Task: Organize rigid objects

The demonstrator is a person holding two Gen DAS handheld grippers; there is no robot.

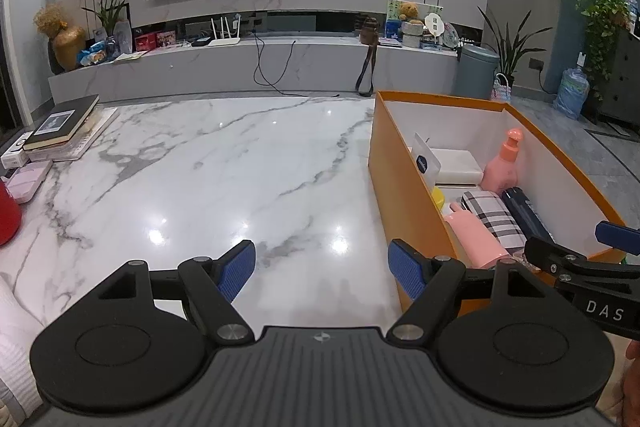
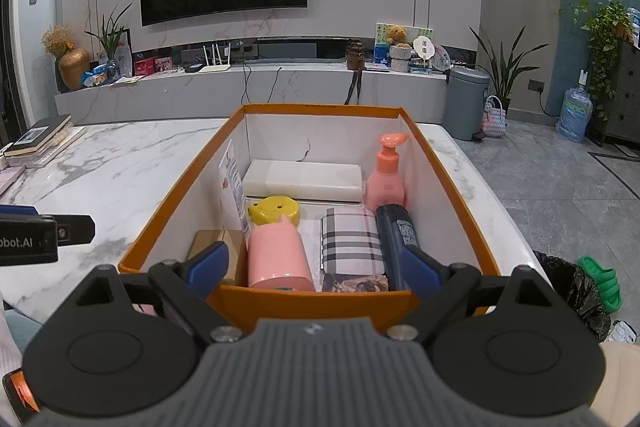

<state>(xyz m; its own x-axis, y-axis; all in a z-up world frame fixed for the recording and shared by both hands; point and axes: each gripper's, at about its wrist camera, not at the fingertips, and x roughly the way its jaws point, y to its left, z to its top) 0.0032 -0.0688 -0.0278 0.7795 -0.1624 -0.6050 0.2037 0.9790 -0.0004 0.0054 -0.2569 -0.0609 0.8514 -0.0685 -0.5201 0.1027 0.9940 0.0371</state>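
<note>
Orange box point(image 2: 308, 301) front wall hides item bases; both tools point(image 1: 322, 269) point(image 2: 312, 267) gape wide, empty

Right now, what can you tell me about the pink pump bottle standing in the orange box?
The pink pump bottle looks like glossy plastic: a paler pink body, a darker coral collar and a flat pump spout pointing right. It stands upright near the far right corner of the orange cardboard box, beside the white rectangular box, behind the dark blue bottle lying flat. Neither gripper touches it.
</note>
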